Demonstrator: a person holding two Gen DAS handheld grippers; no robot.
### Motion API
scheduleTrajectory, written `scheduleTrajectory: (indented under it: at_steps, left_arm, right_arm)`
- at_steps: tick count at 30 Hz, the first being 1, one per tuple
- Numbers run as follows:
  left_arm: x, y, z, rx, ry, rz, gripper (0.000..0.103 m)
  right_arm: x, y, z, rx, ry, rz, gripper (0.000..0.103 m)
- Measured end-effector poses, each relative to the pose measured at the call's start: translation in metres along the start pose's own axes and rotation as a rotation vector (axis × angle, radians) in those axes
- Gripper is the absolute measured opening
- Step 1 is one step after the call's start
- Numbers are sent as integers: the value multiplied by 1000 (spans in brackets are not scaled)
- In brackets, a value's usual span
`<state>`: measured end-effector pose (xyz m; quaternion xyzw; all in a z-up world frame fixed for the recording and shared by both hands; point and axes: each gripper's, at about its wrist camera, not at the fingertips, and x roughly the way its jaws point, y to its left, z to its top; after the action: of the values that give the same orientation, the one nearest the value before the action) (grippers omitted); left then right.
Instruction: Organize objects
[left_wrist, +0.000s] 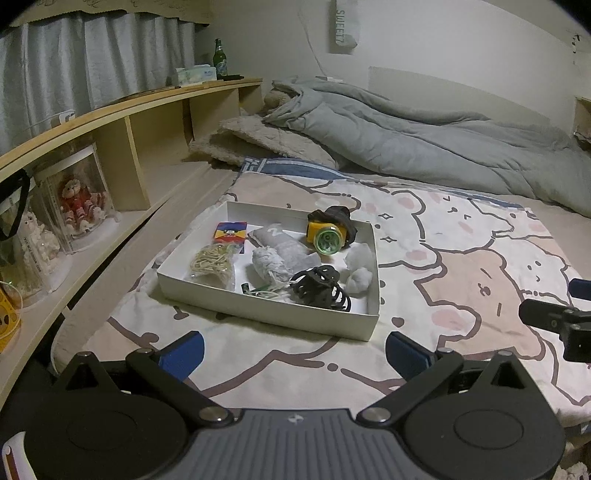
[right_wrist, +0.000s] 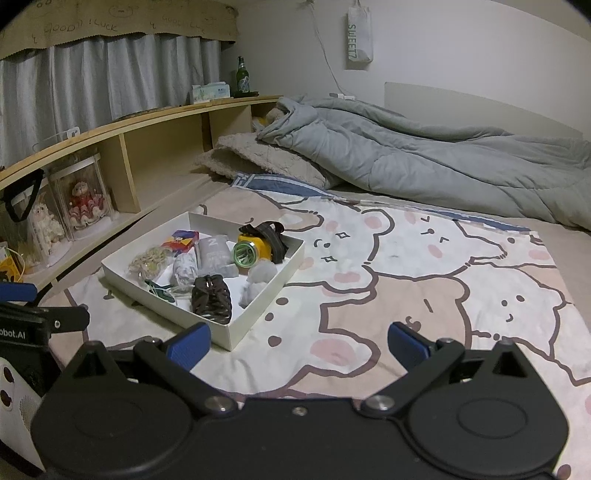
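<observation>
A white shallow box (left_wrist: 258, 312) (right_wrist: 162, 301) lies on the bear-print bed sheet. In it are a yellow headlamp (left_wrist: 327, 236) (right_wrist: 253, 251), a black hair claw (left_wrist: 319, 286) (right_wrist: 211, 299), a bag of rubber bands (left_wrist: 213, 263) (right_wrist: 149, 260), a colourful card pack (left_wrist: 231, 232) (right_wrist: 181, 238), a grey sock (left_wrist: 284, 247), a white yarn bundle (left_wrist: 266, 264) and cotton balls (left_wrist: 358, 271) (right_wrist: 258, 280). My left gripper (left_wrist: 294, 350) is open and empty just before the box's near edge. My right gripper (right_wrist: 299, 343) is open and empty, over the sheet right of the box.
A wooden shelf unit (left_wrist: 122, 147) runs along the left with doll cases (left_wrist: 79, 201), a green bottle (left_wrist: 219, 59) and a tissue box (left_wrist: 197, 74) on top. A grey duvet (left_wrist: 424, 144) and a pillow (left_wrist: 266, 142) lie at the far end of the bed.
</observation>
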<state>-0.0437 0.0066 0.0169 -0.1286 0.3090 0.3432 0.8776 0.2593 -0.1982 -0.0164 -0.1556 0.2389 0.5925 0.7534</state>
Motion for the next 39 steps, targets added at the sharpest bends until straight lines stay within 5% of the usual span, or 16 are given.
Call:
scheduleTrajectory:
  at_steps: [39]
  left_arm:
    - [-1, 1, 2, -9, 1, -12, 103]
  right_arm:
    - [0, 1, -4, -2, 10, -3, 103]
